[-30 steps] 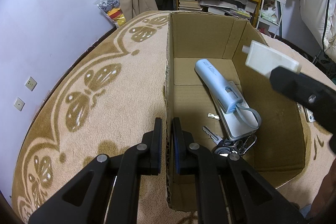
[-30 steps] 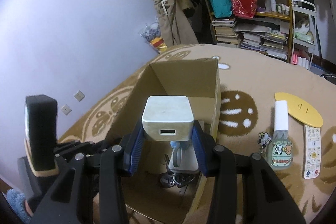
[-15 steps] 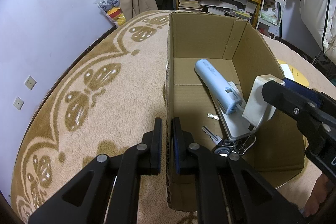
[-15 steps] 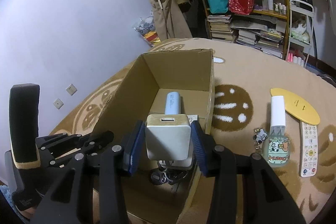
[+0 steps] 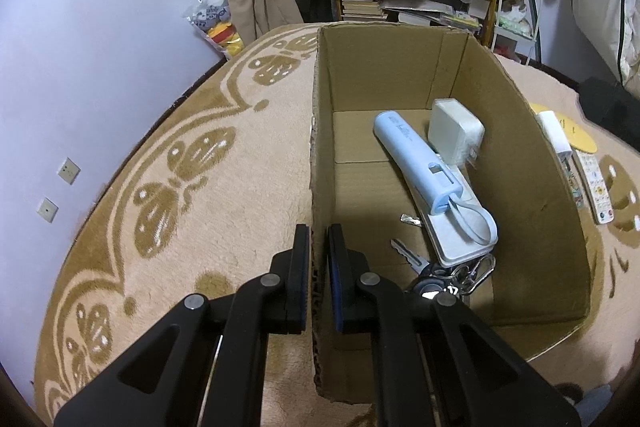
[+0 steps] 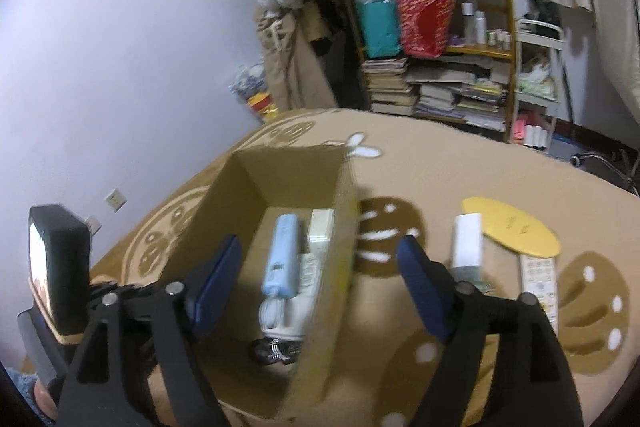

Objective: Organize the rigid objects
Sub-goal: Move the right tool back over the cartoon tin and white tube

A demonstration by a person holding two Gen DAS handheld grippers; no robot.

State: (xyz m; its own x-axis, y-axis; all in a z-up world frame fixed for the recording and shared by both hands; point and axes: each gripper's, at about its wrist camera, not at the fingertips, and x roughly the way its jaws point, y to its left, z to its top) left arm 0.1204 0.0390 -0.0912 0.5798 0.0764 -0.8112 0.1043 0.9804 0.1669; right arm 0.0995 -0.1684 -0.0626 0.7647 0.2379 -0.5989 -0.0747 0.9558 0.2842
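Cluttered room with a lilac wall, a bookshelf [image 6: 440,75] at the back, and a beige carpet [image 5: 160,187] with brown butterfly motifs underfoot. On it, an open cardboard box [image 5: 520,163].

Left gripper [image 5: 318,259]: pinched tight on the box's near side wall, one finger outside, one inside, cardboard edge between the pads.

Right gripper [image 6: 320,287]: spread wide, just opened, nothing between the jaws; the box's right wall directly ahead in the gap.

White charger [image 5: 454,135]: released, down inside the box, ahead of and below the right jaws, resting against the far right corner, touching the light-blue device [image 5: 420,163]. Beneath that device, a flat white slab; nearer the left jaws, a bunch of keys [image 5: 436,267] on the box floor.

Outside the box, beyond the right finger: a small bottle with a white cap [image 6: 466,247], a yellow oval board [image 6: 516,227] and a white remote [image 6: 540,279], all on the carpet.
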